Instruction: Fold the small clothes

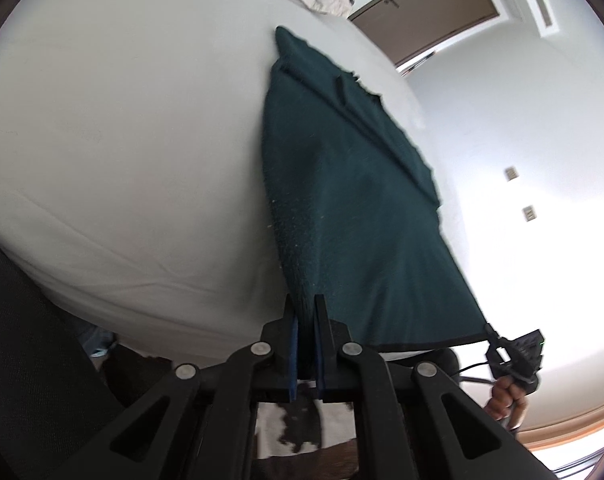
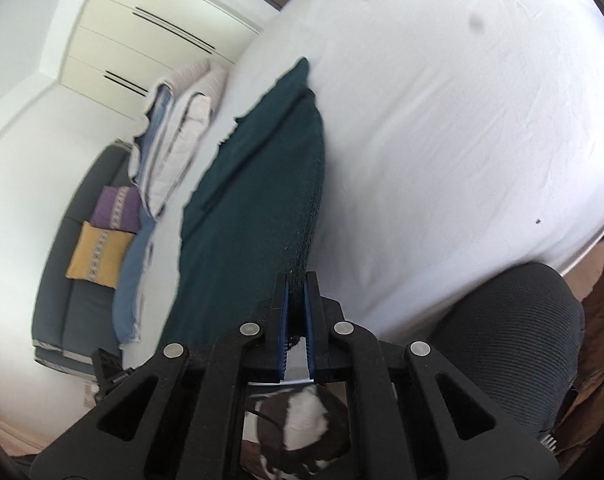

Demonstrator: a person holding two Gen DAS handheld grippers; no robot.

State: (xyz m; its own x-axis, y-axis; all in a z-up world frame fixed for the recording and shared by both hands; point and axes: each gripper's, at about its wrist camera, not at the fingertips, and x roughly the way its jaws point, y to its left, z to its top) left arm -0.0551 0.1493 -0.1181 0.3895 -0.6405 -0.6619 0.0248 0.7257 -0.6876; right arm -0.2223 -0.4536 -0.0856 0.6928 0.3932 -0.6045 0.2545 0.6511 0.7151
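You had the left gripper [image 1: 306, 304] and right gripper [image 2: 297, 286] each clamped tight on a near corner of the dark green cloth [image 1: 342, 184]. Its far end lay on the white bed [image 1: 122, 120]. No fold completed; folding remained.

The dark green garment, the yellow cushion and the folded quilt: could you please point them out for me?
dark green garment [image 1: 342, 208], left wrist view, middle of the cloth.
yellow cushion [image 2: 96, 254], right wrist view, centre of its face.
folded quilt [image 2: 182, 136], right wrist view, pale outer fold.
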